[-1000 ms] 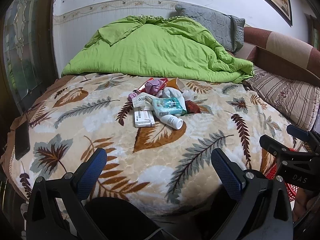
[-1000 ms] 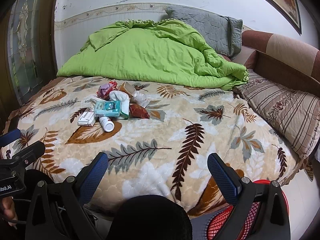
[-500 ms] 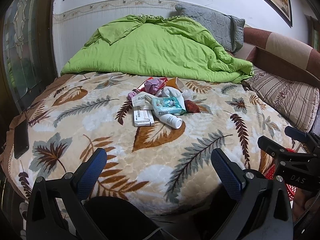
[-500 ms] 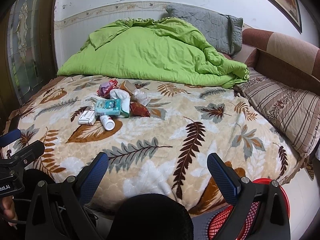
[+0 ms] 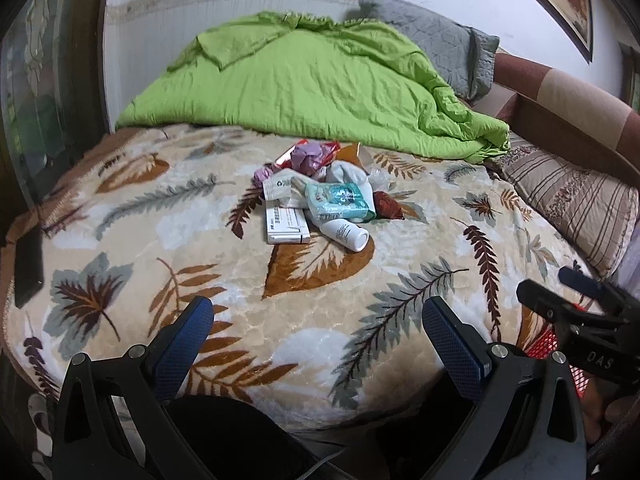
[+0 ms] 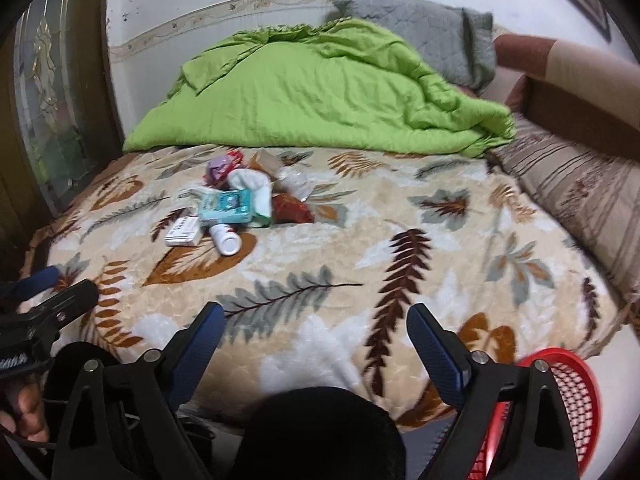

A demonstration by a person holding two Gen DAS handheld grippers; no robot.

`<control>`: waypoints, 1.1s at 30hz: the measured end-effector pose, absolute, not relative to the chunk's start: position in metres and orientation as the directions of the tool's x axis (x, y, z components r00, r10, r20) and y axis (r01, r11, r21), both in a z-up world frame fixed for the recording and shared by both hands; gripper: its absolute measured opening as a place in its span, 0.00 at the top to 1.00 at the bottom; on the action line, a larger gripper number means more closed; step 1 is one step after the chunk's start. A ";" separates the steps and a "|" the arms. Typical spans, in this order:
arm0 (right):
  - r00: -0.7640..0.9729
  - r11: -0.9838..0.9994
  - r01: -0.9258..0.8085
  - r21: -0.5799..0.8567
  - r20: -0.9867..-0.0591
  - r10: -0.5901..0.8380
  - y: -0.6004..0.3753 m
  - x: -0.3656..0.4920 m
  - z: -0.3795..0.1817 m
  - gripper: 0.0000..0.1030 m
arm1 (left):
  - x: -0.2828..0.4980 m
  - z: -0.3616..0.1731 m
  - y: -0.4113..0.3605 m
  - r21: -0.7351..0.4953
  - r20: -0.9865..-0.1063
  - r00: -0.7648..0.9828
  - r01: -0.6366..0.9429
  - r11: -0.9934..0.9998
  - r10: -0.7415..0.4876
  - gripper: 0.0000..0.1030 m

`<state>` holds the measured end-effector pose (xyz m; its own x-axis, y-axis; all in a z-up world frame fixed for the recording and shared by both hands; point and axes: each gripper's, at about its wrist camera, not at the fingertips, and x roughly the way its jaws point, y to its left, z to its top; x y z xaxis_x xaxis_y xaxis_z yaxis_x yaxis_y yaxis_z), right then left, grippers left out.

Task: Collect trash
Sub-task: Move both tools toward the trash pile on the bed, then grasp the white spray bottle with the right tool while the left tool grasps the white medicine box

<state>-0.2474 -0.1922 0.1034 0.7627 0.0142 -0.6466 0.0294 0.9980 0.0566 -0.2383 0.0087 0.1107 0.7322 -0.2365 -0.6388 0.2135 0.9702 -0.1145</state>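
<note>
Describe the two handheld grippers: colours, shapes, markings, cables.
Both are black, clamp-like frames with silver bolts and two fingers faced with textured blue pads. The left gripper has a thin grey cable beneath it. The right gripper looks the same; seen from the left camera, its side carries white lettering, "DAS".

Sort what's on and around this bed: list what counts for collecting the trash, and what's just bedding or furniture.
For the job:
- white bottle
- flat white box
- teal wipes pack
- purple wrapper
- dark red wrapper
- red mesh basket

Just lying about:
- green quilt
- grey pillow
- striped pillow
- leaf-print blanket
</note>
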 end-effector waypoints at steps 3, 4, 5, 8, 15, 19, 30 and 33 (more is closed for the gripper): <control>0.735 0.993 -0.037 0.114 -0.670 0.104 -0.189 -0.232 0.100 0.14 | -0.212 0.108 0.019 -0.151 -0.672 0.697 0.202 0.968 -0.250 0.00; 0.723 0.988 -0.063 0.144 -0.675 0.144 -0.188 -0.226 0.099 0.14 | -0.203 0.107 0.021 -0.161 -0.680 0.689 0.194 0.968 -0.252 0.00; 0.714 0.983 -0.079 0.167 -0.679 0.173 -0.187 -0.221 0.097 0.15 | -0.194 0.106 0.025 -0.169 -0.686 0.683 0.189 0.967 -0.253 0.00; 0.670 0.966 -0.147 0.215 -0.697 0.257 -0.180 -0.201 0.090 0.22 | -0.168 0.102 0.031 -0.185 -0.704 0.663 0.175 0.967 -0.255 0.09; 0.575 0.919 -0.234 0.317 -0.717 0.393 -0.162 -0.136 0.071 0.36 | -0.127 0.093 0.053 -0.253 -0.725 0.624 0.150 0.956 -0.290 0.26; 0.530 0.912 -0.252 0.323 -0.743 0.409 -0.146 -0.091 0.054 0.38 | -0.113 0.087 0.056 -0.265 -0.738 0.599 0.165 0.950 -0.310 0.32; 0.477 0.926 -0.259 0.274 -0.798 0.369 -0.117 -0.032 0.022 0.63 | -0.073 0.066 0.059 -0.306 -0.777 0.525 0.165 0.938 -0.346 0.32; 0.476 0.924 -0.259 0.280 -0.795 0.375 -0.123 -0.044 0.026 0.65 | -0.063 0.059 0.050 -0.303 -0.788 0.507 0.174 0.937 -0.349 0.32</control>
<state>-0.0436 -0.1232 0.0263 0.4763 0.3749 -0.7953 -0.2590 0.9242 0.2805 -0.0628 0.0504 0.0593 0.5072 -0.3490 -0.7880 0.1740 0.9370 -0.3030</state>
